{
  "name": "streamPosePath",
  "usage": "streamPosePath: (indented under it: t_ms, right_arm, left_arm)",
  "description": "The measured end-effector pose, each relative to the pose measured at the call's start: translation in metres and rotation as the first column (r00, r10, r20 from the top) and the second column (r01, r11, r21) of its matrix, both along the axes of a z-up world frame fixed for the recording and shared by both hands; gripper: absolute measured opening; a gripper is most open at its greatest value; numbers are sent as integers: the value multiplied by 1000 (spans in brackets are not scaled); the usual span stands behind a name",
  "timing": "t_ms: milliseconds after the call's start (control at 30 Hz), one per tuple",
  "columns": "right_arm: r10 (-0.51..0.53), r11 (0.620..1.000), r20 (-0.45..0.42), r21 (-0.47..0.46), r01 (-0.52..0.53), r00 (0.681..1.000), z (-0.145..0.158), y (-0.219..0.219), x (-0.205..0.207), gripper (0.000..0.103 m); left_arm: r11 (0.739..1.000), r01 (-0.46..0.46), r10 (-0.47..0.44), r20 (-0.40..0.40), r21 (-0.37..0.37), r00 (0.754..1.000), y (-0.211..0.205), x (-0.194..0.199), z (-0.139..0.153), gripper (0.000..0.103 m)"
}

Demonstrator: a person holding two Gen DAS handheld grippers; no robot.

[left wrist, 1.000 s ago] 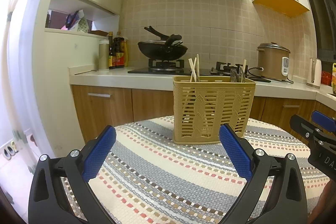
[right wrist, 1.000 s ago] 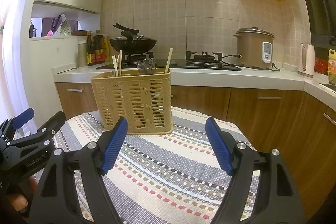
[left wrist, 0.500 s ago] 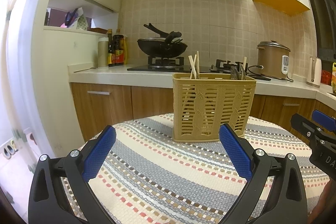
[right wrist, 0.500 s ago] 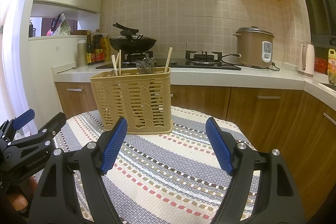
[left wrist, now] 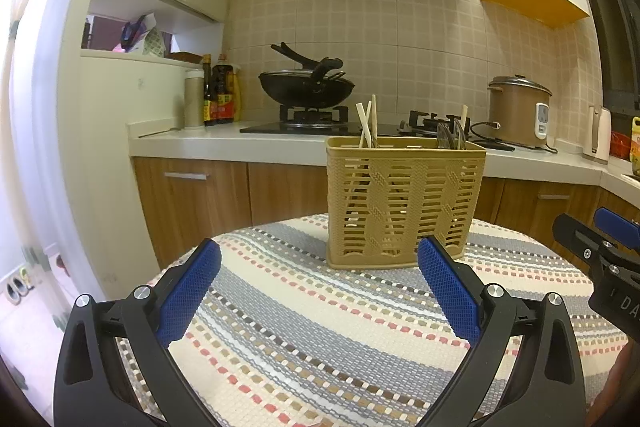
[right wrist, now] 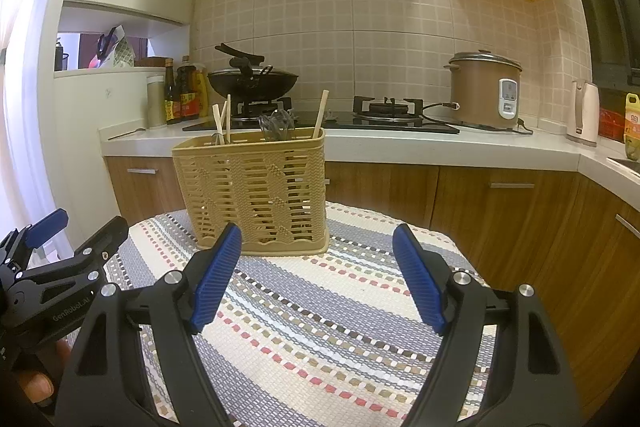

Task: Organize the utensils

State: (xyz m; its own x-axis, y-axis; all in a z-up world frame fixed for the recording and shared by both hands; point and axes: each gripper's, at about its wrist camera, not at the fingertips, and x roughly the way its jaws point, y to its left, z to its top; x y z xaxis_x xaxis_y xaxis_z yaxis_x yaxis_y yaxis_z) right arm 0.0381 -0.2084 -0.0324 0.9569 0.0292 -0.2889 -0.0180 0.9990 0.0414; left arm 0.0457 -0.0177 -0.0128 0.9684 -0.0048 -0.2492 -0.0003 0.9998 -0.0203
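Tan slotted plastic utensil basket [left wrist: 404, 203] stands upright on the round table under a striped woven cloth [left wrist: 320, 327], toward the far edge, kitchen counter behind. Inside: pale wooden chopsticks [left wrist: 368, 121] leaning at the basket's left end, metal spoon or fork heads [right wrist: 276, 123] near the middle, one more single chopstick [right wrist: 321, 113] at the other end. Which compartment each sits in cannot be told through the slats.

Left gripper [left wrist: 320, 291]: blue-padded jaws spread wide, nothing between them, held over the cloth just short of the basket. Right gripper [right wrist: 318, 275]: same, wide apart and empty, basket off to its left front.

No loose utensils visible on the cloth; sorting looks done or not begun, cannot tell which.

Risks, as judged:
- Basket is light and tall; a sideways nudge from either jaw, or a pull on one utensil that catches in the slats, could tip it or slide it toward the far table edge.
- Thin chopsticks may slip or pivot between the broad pads.
- Metal heads bunch together; pinching one may drag its neighbours out.
- Both grippers converge on one basket; fingers could collide.
- Woven cloth may snag a low jaw tip.
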Motion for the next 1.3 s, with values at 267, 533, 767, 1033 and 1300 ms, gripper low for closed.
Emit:
streamPosePath:
  t_ms: [267, 533, 767, 1033, 1300]
  right_arm:
    - [-1, 1000, -1, -1, 1, 1000, 0, 1, 0, 74]
    - [0, 1000, -3, 0, 0, 1000, 0, 1, 1, 74]
    - [-1, 1000, -2, -2, 1, 1000, 0, 1, 0, 75]
    - [-1, 1000, -3, -2, 1, 1000, 0, 1, 1, 78]
    - [-3, 1000, -6, -4, 3, 1000, -1, 1, 2, 78]
  left_arm:
    - [1000, 3, -3, -1, 1, 1000, 0, 1, 0, 95]
    - [1000, 4, -4, -4, 0, 1000, 0, 1, 0, 95]
    - [1000, 7, -7, -7, 9, 1000, -3, 0, 0, 95]
    - [1000, 7, -7, -7, 20, 1000, -7, -1, 0, 95]
    - [999, -29, 27, 31, 45, 999, -7, -6, 1, 96]
